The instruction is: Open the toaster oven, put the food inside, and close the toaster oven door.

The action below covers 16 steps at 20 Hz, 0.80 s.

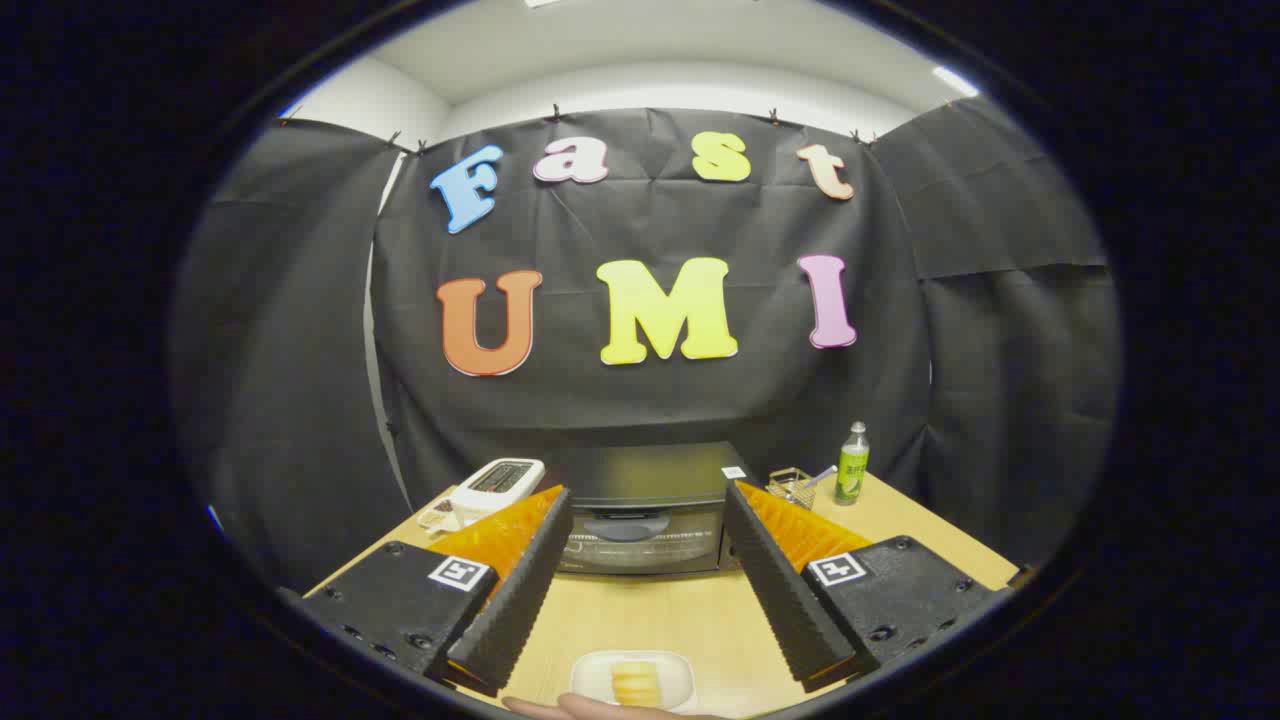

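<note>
Food, a pale yellow layered piece (636,682) on a small white rectangular plate (590,672), lies at the near edge of the light wooden table (650,620), low between my two fingers and closer than their tips. A fingertip of a person's hand (590,708) touches the plate's near rim. My gripper (647,500) hangs above the table with its jaws wide, the black ribbed pads (520,590) with orange backs holding nothing. Straight ahead, framed in the gap between the fingertips, sits the black toaster oven (645,520) with its glass door shut, toward the table's far edge. Beside its left, near the far left corner, I see a white kitchen scale (497,484). Right of the oven stand a small clear container (792,486) and a green-labelled bottle (852,465) by the far right corner.
</note>
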### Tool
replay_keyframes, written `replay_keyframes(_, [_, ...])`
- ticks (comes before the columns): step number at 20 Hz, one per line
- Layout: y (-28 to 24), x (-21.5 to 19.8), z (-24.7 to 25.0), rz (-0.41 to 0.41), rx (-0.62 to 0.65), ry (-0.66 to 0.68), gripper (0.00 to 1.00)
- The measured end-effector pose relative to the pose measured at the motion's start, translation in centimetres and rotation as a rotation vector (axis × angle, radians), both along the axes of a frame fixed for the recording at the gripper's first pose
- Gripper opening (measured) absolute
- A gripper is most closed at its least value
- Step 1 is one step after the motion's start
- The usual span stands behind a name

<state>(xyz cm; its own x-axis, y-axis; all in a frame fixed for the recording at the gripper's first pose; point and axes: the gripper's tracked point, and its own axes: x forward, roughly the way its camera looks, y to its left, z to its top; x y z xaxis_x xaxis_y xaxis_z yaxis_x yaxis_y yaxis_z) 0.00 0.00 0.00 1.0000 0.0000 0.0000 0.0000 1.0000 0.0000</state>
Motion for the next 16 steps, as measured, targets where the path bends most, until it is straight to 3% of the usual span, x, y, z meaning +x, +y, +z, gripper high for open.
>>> replay_keyframes(16, [-0.49,-0.08,-0.15,-0.017,-0.041,-0.022,1.00])
